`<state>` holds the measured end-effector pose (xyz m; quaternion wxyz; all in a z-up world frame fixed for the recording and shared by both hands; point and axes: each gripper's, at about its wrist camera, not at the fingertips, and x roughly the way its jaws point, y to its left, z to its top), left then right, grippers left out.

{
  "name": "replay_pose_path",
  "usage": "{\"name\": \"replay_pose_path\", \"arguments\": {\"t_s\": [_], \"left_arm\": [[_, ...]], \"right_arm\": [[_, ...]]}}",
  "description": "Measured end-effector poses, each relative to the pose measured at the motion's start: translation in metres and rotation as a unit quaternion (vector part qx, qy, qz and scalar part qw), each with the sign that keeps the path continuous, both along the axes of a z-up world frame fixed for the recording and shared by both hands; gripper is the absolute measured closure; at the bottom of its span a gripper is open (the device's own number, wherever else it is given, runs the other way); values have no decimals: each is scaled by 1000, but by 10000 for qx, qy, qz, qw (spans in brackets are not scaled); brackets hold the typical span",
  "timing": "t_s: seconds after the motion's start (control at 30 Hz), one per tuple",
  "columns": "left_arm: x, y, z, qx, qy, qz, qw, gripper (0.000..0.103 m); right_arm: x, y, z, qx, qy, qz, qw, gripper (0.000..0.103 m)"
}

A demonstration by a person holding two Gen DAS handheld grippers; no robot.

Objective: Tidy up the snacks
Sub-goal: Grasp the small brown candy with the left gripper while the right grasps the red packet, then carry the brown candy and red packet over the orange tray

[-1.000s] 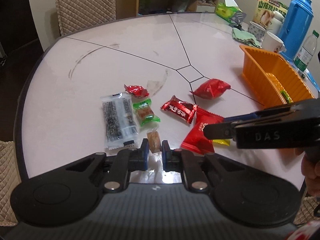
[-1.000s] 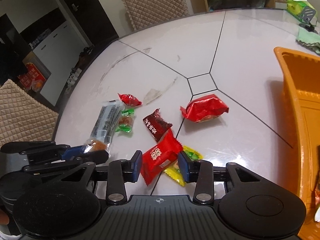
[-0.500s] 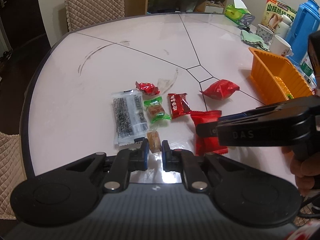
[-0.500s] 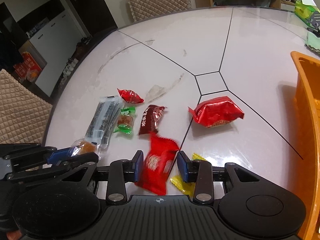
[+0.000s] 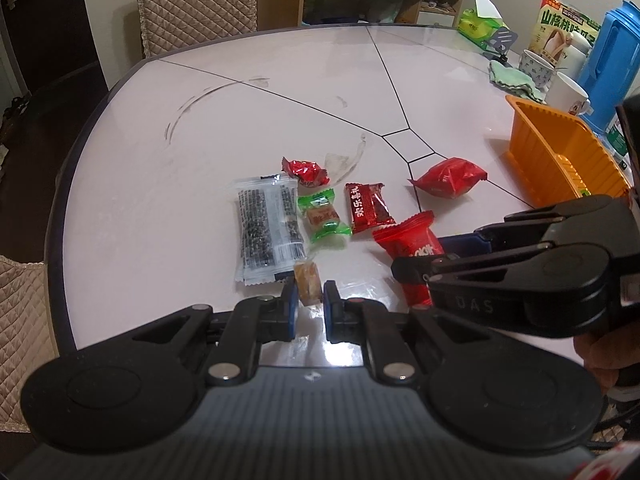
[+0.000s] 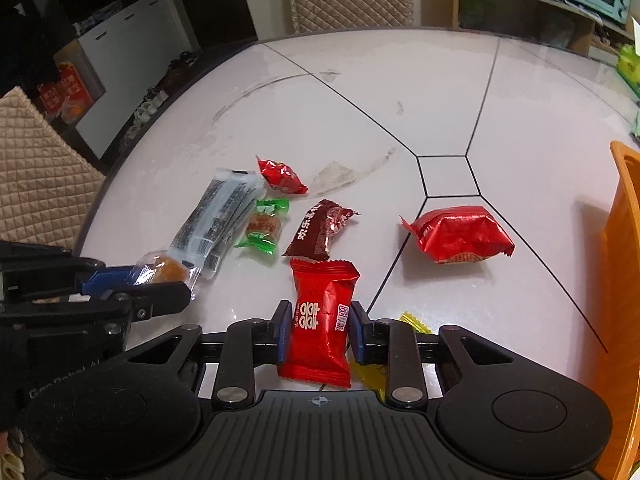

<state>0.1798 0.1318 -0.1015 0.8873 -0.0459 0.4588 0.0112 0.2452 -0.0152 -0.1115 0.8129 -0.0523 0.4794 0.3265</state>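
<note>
Left gripper: jaws closing tight on a small amber candy in clear wrap, holding it just above the table near its front edge.

Right gripper: jaws have just been closing, pads now pressing on both sides of a red candy packet with white characters; a yellow wrapper is lying under it, mostly hidden.

Snacks lying loose on the table, toward the front edge, listed left to right:
- clear packet of dark seeds, flat, its near end just beside the held amber candy;
- small red foil candy, behind the rest;
- green-wrapped candy, just beside the seed packet;
- dark red bar packet, near the green candy;
- puffed red foil pack, apart from the others, sitting on a dark seam line.

Orange plastic bin: standing at the right edge of the table, well apart from the loose snacks.

Back right corner: blue thermos, white mugs, green cloth.
</note>
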Motion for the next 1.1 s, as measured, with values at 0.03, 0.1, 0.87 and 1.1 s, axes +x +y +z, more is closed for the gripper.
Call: {"name": "replay_pose_path", "arguments": {"t_s": [0.03, 0.1, 0.87, 1.1], "left_arm": [[0, 0, 0, 1, -1, 3, 10000, 92], [0, 0, 0, 0, 1, -1, 10000, 92], [-44, -40, 46, -146, -374, -274, 9988, 92], [-54, -78, 62, -322, -493, -681, 9959, 92]], "right_arm": [[-1, 0, 0, 2, -26, 26, 10000, 77], [-2, -1, 1, 26, -15, 54, 10000, 78], [-43, -71, 54, 873, 139, -194, 9959, 79], [-61, -112, 68, 1011, 135, -428, 9939, 79]]}}
